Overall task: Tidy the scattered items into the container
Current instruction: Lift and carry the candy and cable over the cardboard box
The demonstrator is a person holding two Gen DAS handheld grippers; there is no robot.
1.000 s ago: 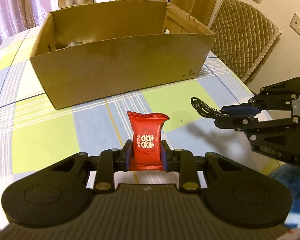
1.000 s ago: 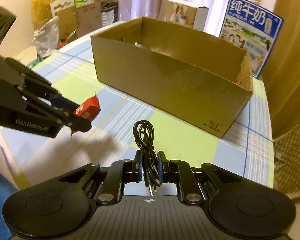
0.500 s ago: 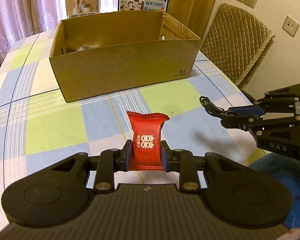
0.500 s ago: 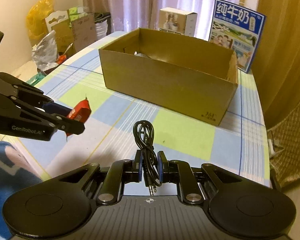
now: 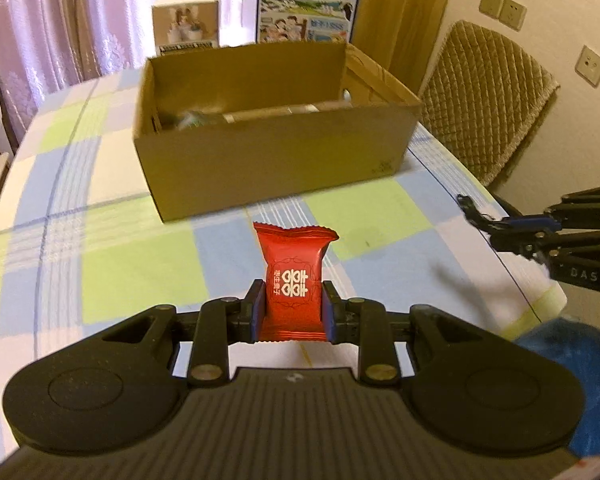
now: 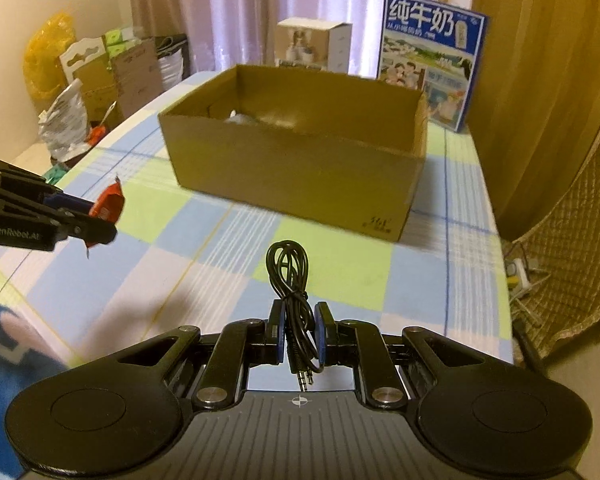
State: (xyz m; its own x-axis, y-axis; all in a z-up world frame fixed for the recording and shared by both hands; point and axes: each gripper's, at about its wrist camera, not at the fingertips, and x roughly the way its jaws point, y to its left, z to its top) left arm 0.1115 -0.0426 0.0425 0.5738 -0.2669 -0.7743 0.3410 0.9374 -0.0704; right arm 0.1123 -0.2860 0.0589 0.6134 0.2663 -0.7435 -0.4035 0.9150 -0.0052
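Left wrist view: the left gripper [image 5: 291, 307] is clamped on a red candy packet [image 5: 294, 280], its blue pads pressing the packet's two long edges. The packet stands with its long axis running away from the camera along the fingers, its crimped far end pointing toward the cardboard box [image 5: 276, 160] and its near end sitting back between the pads. It is held above the checked cloth of the counter [image 5: 132, 264], well short of the box, which stands open-topped with a few blurred items inside.

In the right wrist view the right gripper [image 6: 299, 334] is closed tight on a coiled black audio cable [image 6: 290, 276]. The bundle's long axis also runs along the fingers: the loop end points forward toward the box, and the two metal plugs point back at the camera. The cable is held over the counter, in front of the box's near corner.
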